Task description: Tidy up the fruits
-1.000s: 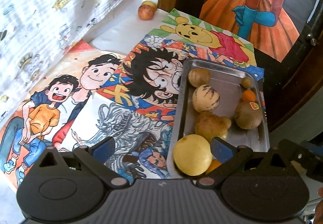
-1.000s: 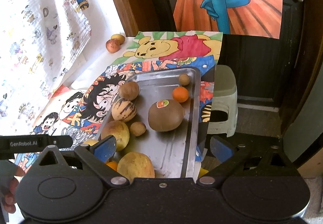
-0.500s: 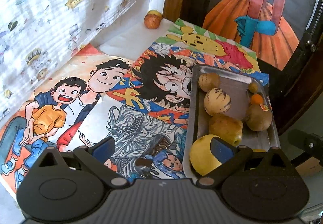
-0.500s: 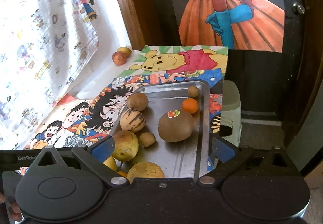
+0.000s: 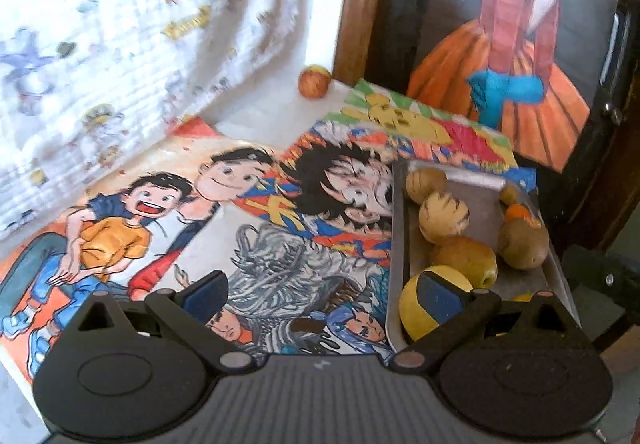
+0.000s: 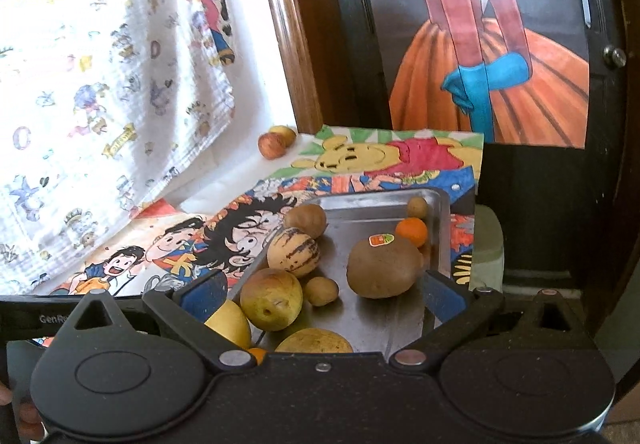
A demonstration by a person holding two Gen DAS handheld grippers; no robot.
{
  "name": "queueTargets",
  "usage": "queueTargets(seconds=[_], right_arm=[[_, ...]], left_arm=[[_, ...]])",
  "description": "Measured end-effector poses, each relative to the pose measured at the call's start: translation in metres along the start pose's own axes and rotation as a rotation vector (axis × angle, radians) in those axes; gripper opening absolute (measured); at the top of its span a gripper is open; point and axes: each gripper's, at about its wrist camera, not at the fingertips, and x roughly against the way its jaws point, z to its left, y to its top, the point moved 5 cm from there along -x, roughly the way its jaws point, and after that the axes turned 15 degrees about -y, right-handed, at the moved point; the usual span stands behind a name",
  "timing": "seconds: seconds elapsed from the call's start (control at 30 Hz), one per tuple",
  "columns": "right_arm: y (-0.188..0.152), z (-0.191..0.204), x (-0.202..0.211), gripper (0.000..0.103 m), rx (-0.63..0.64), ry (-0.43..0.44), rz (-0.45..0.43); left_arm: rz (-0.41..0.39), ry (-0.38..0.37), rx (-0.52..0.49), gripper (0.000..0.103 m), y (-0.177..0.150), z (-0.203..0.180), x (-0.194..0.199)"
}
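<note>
The table (image 5: 256, 116), covered in cartoon drawings, carries a metal tray (image 6: 439, 240) of fruit at its right edge. Two apples (image 6: 276, 142) sit in the far corner. Both the left gripper (image 5: 324, 294) and right gripper (image 6: 326, 290) hover with fingers spread, holding nothing.

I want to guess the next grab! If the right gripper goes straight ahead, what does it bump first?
Probably the big brown fruit with the sticker: it sits in the metal tray, just ahead of the open right gripper. Depth is unclear, so the small brown fruit might come first.
</note>
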Motion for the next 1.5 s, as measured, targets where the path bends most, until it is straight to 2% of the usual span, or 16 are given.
queueTargets(seconds=[0.27,0.37,0.53,0.77,1.1,1.5], right_arm=[[-0.021,-0.014,0.053,0.102,0.008,0.002,-0.135],[-0.026,-0.018,0.078,0.102,0.007,0.006,-0.147],[-0.034,-0.017,0.117,0.102,-0.003,-0.005,-0.194],[-0.04,-0.01,0.156,0.102,0.028,-0.003,-0.258],[-0.054,-0.011,0.177,0.102,0.029,0.003,-0.283],[-0.067,-0.003,0.176,0.102,0.049,-0.01,-0.281]], left_arm=[[-0.17,0.055,-0.011,0.102,-0.016,-0.019,0.058],[-0.187,0.038,0.01,0.103,-0.027,-0.024,0.083],[-0.212,0.033,-0.013,0.103,-0.038,-0.032,0.115],[-0.267,0.023,-0.008,0.103,-0.05,-0.035,0.148],[-0.292,0.042,-0.019,0.103,-0.071,-0.037,0.171],[-0.29,0.06,-0.028,0.103,-0.084,-0.026,0.171]])
